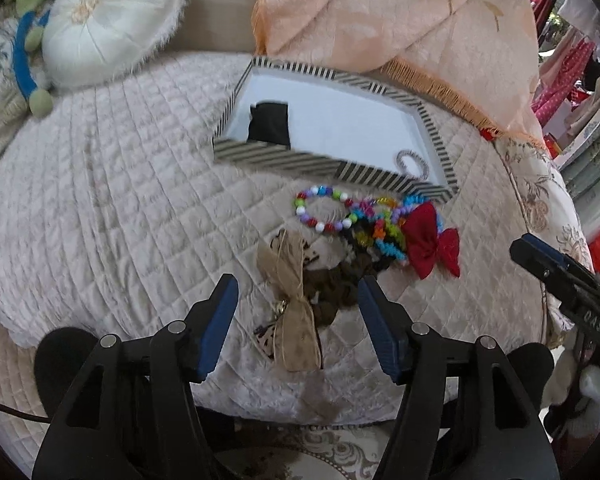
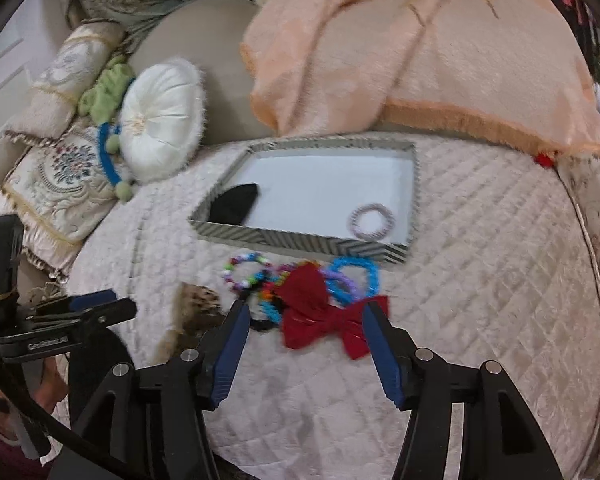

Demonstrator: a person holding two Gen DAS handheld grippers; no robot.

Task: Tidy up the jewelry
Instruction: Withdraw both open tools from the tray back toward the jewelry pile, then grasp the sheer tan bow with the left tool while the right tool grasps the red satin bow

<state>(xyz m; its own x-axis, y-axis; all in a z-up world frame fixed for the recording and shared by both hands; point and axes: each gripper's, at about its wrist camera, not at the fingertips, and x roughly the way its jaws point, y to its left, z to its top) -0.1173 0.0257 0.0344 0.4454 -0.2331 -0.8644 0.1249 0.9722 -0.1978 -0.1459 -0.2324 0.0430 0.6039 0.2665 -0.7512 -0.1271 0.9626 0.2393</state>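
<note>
You hold both tools wide and empty, left tool (image 1: 298, 308) over the burlap bow (image 1: 296, 320), right tool (image 2: 304, 336) over the red bow (image 2: 324, 320), ready to lift each into the striped tray (image 2: 300, 240).

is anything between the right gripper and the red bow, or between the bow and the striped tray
Nothing visible blocks the open right gripper; the red bow lies right at its fingertips. Between the bow and the striped tray sit the blue and purple bracelets, and the tray's near wall must be cleared.
</note>
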